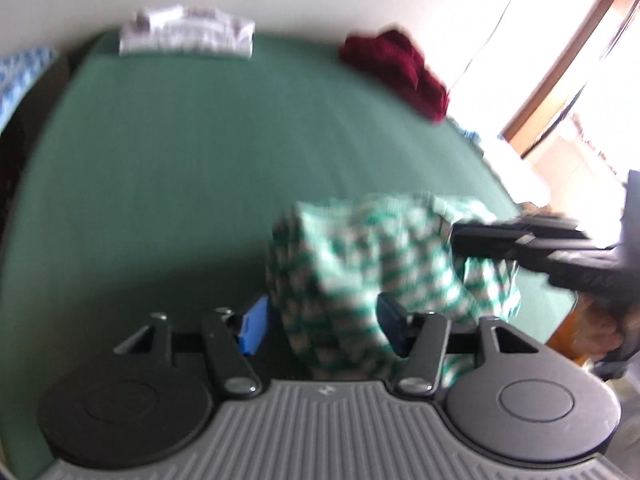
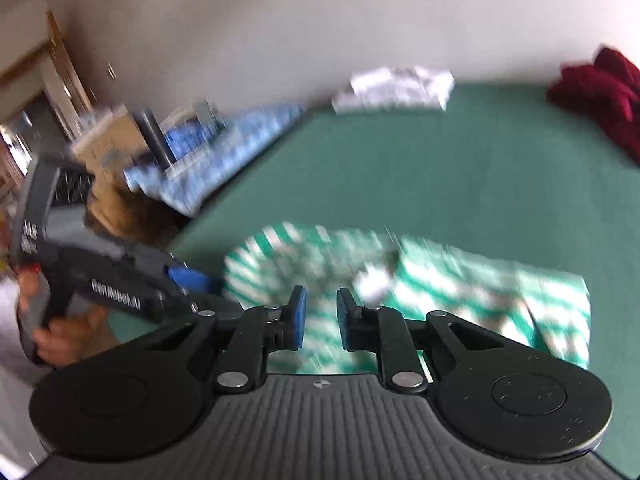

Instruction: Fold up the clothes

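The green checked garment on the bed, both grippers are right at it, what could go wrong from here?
1. The green checked garment lies bunched, so a fold could trap creases.
2. The right gripper has a narrow gap with nothing clamped; it may pinch several layers.
3. The left gripper stands open around the cloth, close to the right one, so they could collide. Blur hides finer detail.

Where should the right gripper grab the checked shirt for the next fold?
My pick: the flat right-hand edge of the checked shirt, approached from the near side with the right gripper. That part lies spread on the green cover, while the left end is bunched beside the left gripper. Blur hides the exact hem.
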Demonstrator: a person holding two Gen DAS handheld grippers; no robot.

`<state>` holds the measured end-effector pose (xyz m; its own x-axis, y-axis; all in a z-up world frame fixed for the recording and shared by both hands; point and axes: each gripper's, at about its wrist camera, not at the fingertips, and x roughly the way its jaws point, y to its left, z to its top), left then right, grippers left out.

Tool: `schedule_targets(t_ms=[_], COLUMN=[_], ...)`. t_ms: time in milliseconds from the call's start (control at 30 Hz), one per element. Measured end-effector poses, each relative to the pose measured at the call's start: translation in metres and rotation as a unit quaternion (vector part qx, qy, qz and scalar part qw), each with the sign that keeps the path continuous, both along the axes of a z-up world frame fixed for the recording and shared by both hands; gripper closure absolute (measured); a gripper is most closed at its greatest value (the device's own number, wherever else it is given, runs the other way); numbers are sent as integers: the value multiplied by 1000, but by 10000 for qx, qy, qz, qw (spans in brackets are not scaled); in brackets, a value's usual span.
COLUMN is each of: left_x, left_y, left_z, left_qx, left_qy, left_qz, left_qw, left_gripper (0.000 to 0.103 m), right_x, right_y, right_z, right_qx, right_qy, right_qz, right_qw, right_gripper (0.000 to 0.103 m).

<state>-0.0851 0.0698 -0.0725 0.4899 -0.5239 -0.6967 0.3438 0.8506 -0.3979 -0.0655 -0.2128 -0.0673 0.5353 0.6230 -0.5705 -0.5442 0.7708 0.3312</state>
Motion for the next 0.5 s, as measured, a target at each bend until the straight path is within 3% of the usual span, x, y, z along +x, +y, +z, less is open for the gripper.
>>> schedule_targets(t_ms=[67,167,233,367,400,500], left_x=[15,39,50,31,24,12], left_y=[6,4,0,6,7,9], left_z=[2,-10,-27,-45,-46,-35], left_qx=[-427,-951,-1012,-990,-901,-680], left_qy=[105,410,680,888,903,792], left_qz=[54,95,282,436,433,456], left_qw=[9990,9946,9921,9902,9909,9935], left_gripper=[41,56,89,87,79,73], right_x=[10,23,24,17,12,3], right_y=[11,20,16,8,4,-10], right_z=[-2,-12,-18,-29,-32,-21], right_qx=[-113,-423,-396,-523,-514,-365], right_qy=[-55,37,143,400,411,356], right_qz=[70,90,79,91,98,91], right_qw=[9999,9991,9991,9978,9978,9987], right_gripper=[86,86,86,87,88,84])
